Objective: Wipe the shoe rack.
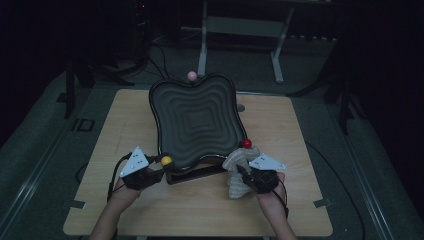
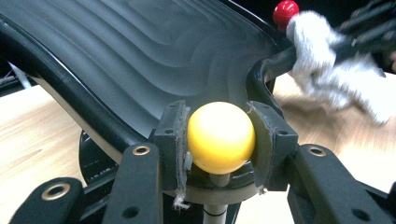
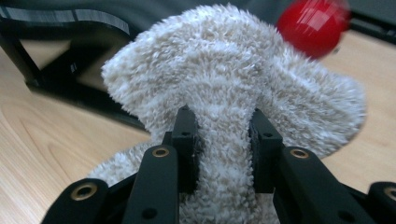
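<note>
Tray [image 1: 195, 122], black and rippled, stands tilted on a wooden table [image 1: 280, 200] in the high view, a pink ball [image 1: 191, 75] at its far edge. Close up, the left gripper view shows the left gripper [image 2: 219, 140] clamped on a yellow ball [image 2: 220, 136] at the tray's near rim. The right gripper view shows the right gripper [image 3: 223, 144] pinching a fluffy cloth [image 3: 224, 84] beside a blurred red ball [image 3: 312, 25]. Lettering on the black stand [image 3: 70, 70] under the tray is too small to read.
</note>
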`<act>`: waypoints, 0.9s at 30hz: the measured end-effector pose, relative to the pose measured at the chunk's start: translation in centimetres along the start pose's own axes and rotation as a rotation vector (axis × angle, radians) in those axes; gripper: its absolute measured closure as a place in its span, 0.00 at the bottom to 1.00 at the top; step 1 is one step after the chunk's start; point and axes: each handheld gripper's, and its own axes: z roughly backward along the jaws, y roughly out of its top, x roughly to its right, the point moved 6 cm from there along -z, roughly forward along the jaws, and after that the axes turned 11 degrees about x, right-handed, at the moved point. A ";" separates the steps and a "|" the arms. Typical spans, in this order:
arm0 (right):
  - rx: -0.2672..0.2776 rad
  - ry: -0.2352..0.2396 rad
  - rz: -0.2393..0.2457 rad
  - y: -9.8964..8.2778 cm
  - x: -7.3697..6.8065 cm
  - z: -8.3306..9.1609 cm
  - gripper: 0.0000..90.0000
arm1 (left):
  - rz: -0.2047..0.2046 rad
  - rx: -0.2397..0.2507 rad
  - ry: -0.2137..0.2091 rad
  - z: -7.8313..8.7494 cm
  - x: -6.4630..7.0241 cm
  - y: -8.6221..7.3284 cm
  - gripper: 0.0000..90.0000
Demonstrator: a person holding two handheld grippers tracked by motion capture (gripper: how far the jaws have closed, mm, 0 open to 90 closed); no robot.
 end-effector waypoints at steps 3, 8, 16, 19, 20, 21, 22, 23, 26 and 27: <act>-0.029 0.006 -0.007 -0.6 -0.2 -0.2 0.77 | 0.002 0.001 -0.004 0.0 0.0 0.0 0.66; 0.023 0.014 0.019 1.3 -0.8 0.6 0.77 | 0.002 0.003 -0.010 0.0 -0.1 0.0 0.66; -0.007 0.021 0.021 0.6 -1.2 0.2 0.77 | -0.001 0.002 -0.006 0.0 -0.1 0.0 0.66; 0.035 0.026 0.025 1.9 -1.4 0.7 0.77 | 0.000 0.001 -0.010 0.1 -0.1 0.0 0.66; 0.039 0.025 0.022 2.0 -1.4 0.7 0.77 | 0.000 0.001 -0.011 0.1 -0.1 0.0 0.66; 0.032 0.023 0.020 1.7 -1.4 0.4 0.77 | -0.001 0.000 -0.011 0.0 -0.1 0.0 0.66; 0.018 0.022 0.017 1.2 -1.4 0.0 0.77 | 0.000 0.001 -0.012 0.0 -0.1 0.0 0.66; 0.001 0.027 0.005 0.5 -1.5 -0.4 0.77 | -0.001 0.000 -0.014 0.0 -0.1 0.0 0.66; -0.024 0.039 0.002 0.2 -1.8 -0.4 0.77 | -0.001 -0.003 -0.018 0.1 -0.2 0.0 0.66; -0.009 0.046 0.001 0.7 -1.9 -0.1 0.77 | -0.001 -0.002 -0.019 0.1 -0.2 0.0 0.66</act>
